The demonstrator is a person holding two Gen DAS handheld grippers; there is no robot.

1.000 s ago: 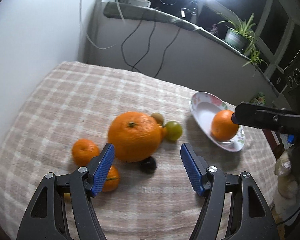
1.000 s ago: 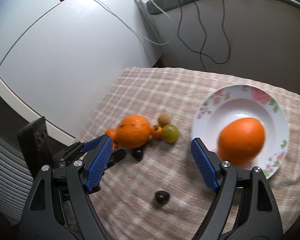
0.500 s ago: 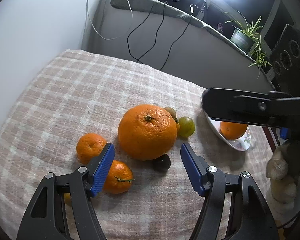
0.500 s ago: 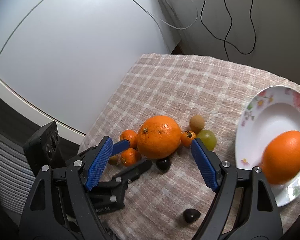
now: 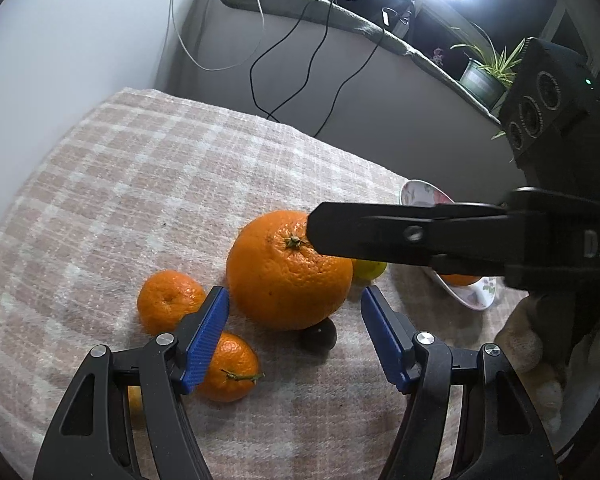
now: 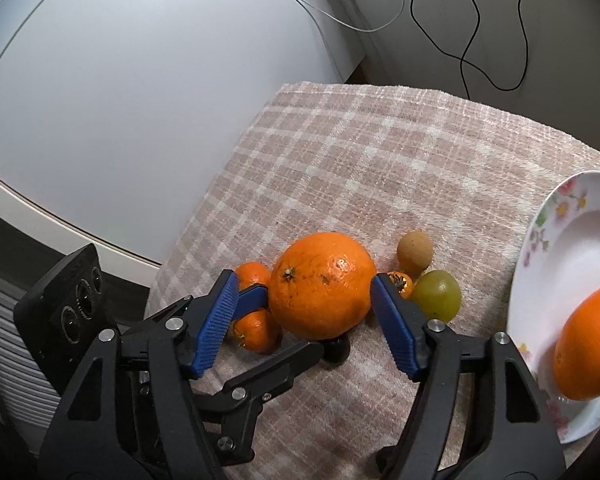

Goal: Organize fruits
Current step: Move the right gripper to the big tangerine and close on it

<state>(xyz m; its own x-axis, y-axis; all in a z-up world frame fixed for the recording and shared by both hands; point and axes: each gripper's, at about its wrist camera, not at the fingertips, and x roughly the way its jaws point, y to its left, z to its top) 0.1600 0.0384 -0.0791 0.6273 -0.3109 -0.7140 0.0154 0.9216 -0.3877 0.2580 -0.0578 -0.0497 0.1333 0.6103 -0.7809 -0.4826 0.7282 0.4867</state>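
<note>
Right gripper (image 6: 302,310) spread wide, jaws either side of the big orange (image 6: 320,285), no contact visible yet. Left gripper (image 5: 294,326) also spread, empty, straddling the same orange (image 5: 288,270) from its side. Both are lined up on one fruit; my read is only one should close.

Progress: early. One orange (image 6: 590,342) already sits on the plate (image 6: 572,248). Still on the checked cloth (image 6: 380,152):
- big orange, centre of the cluster
- two mandarins, (image 5: 170,300) and (image 5: 230,368), beside the left jaw
- green fruit (image 6: 436,294), brown fruit (image 6: 415,249), and a tiny orange one (image 6: 400,282) between them and the right jaw
- dark small fruit (image 5: 320,336) tucked against the big orange's base; type unclear, half hidden in both views

So roughly one of eight placed.

Writing: "DAS" in pale letters on the right gripper body (image 5: 598,242), cut off by the frame edge. Nothing else readable; plate only has a floral print.
</note>
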